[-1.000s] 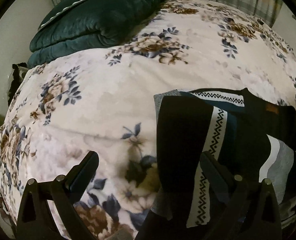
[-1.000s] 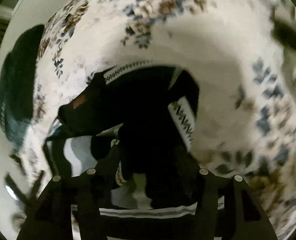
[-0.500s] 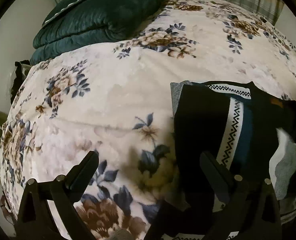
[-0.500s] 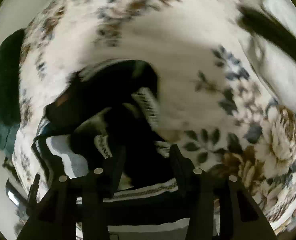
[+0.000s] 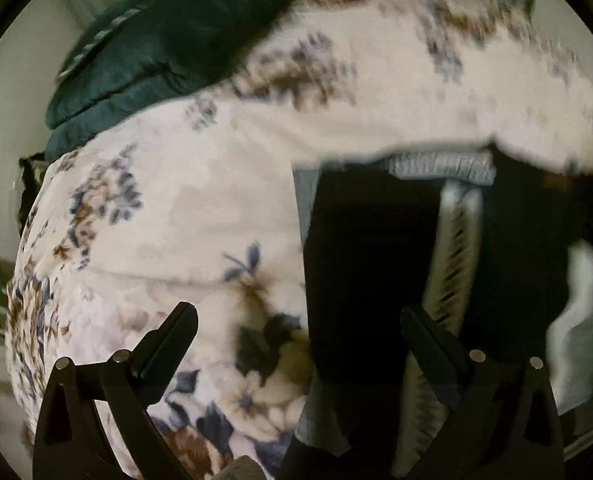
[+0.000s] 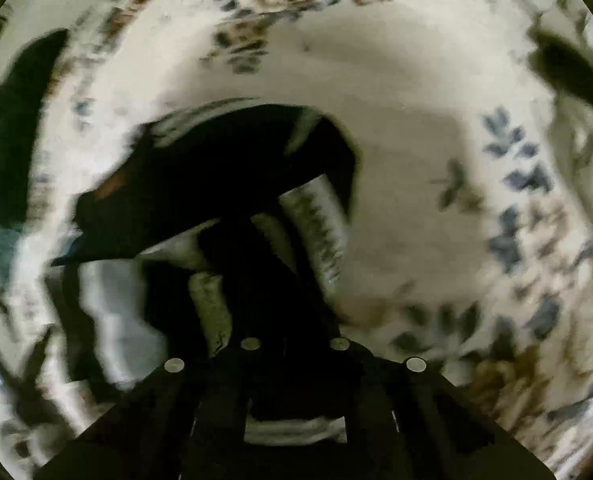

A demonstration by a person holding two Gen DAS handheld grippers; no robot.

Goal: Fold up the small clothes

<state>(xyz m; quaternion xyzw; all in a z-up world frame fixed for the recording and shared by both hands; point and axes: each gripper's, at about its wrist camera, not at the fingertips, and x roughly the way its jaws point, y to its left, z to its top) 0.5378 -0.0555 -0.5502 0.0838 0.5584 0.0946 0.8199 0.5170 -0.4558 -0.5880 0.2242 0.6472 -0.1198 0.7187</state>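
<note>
Blurred by motion throughout both views. Cut off at the lower and right edges of the left wrist view: dark garment (image 5: 372, 264). Hidden in dark cloth: tips of the right gripper (image 6: 292, 320). Smeared past telling: flower print of the bedspread (image 6: 416, 80).

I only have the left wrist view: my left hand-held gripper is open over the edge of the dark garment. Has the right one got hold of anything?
Observer: Yes. The right hand-held gripper has just been closing, and its jaws are now shut on a fold of the dark garment.
Operator: What lies beyond the garment on that side?
Observer: Past its white zigzag band, the floral blanket carries on to the right in that view.
</note>
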